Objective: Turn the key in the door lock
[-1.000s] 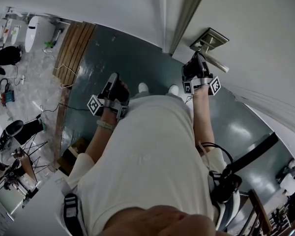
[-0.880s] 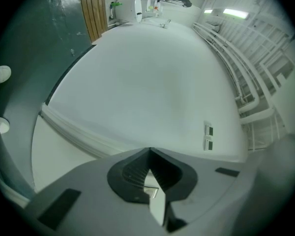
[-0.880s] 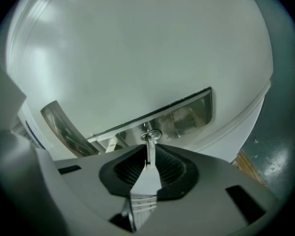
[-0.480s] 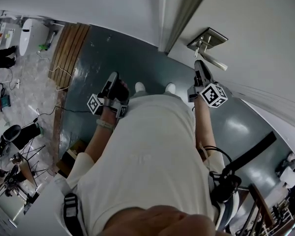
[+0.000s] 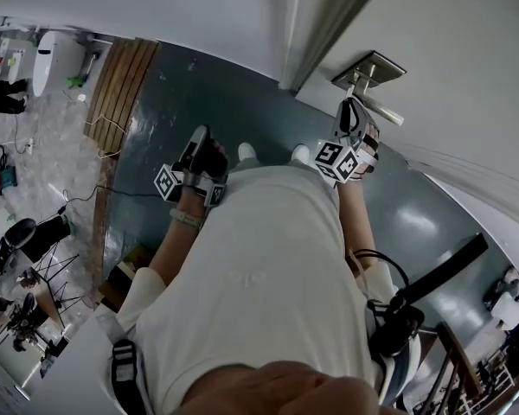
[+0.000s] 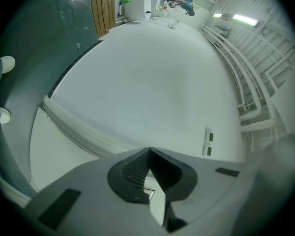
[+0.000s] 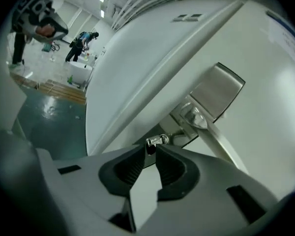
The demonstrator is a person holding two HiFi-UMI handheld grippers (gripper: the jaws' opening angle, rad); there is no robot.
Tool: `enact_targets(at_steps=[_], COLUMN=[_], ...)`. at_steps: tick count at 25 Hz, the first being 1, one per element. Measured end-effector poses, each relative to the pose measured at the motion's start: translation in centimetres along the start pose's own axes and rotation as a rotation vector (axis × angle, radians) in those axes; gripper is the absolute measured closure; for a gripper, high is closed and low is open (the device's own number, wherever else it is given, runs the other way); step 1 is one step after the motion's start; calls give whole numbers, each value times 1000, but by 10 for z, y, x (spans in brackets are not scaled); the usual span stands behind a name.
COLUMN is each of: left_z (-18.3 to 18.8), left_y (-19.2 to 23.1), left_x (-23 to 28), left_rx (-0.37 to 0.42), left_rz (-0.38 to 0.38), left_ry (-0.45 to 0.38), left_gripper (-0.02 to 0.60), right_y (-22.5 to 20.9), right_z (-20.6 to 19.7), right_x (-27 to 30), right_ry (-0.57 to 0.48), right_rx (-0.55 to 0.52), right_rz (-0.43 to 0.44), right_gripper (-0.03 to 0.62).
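Right jaws at the key, not clamped; left idle.
Left gripper (image 6: 148,152): closed on nothing, facing a bare wall (image 6: 152,77), out of play. Slat panel (image 5: 125,80) and cables sit far left, well clear. Key (image 7: 156,140) sits in the lock under the plate (image 7: 217,90), its head at the tips of the right gripper (image 7: 151,149). Those jaws have just been opening a little and are narrowly apart, pads not visibly pressing. Risks: the bite is tip-only, so a twist could slip off the head; an off-axis roll could bend the key. Lever (image 7: 219,139) runs just right of the jaws and may block the roll.
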State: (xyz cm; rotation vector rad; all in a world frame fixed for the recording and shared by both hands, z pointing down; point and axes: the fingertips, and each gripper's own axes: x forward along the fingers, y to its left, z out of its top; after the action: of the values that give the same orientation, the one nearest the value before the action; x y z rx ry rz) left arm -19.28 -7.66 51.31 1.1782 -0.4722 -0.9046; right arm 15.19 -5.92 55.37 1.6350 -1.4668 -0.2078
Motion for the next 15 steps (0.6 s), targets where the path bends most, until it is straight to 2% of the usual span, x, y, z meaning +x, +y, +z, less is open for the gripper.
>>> enact_targets(at_steps=[4, 11, 13, 15], left_z=[5, 5, 4, 5], left_y=[6, 7, 8, 9], left_x=[-1, -5, -4, -5], left_rx=[2, 1, 4, 7], left_rz=[3, 4, 5, 8], left_ry=[-14, -24, -19, -17], left_gripper=[574, 574, 574, 574], right_y=[-2, -6, -9, -12], right_z=[-2, -1, 0, -1], right_x=[13, 22, 22, 22], right_ry=[7, 2, -12, -30], right_rx=[-20, -12, 42, 169], right_rz=[-78, -145, -137, -102], right_gripper=[543, 543, 543, 542])
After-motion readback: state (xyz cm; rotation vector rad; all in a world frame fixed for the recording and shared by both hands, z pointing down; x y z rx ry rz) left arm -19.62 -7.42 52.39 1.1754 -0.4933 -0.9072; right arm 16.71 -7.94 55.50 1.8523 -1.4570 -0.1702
